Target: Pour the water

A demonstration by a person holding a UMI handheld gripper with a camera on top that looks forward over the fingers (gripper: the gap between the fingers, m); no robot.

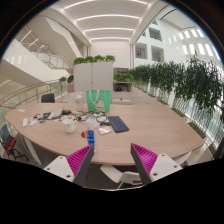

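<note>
My gripper [110, 163] is held high and back from a large oval wooden table [140, 140], open, with nothing between its magenta pads [72, 160]. On the table's left half stands a white cup [68, 125]. A small blue bottle-like thing [90, 137] stands nearer the front edge, just beyond my left finger. Both are well ahead of the fingers and too small to make out in detail.
A dark flat notebook or laptop [118, 124] lies mid-table, with small clutter [45, 117] at the left end. A white chair [108, 176] is tucked under the near edge. Green chairs [98, 100] and tall planters [95, 65] stand behind the table, with trees [185, 85] on the right.
</note>
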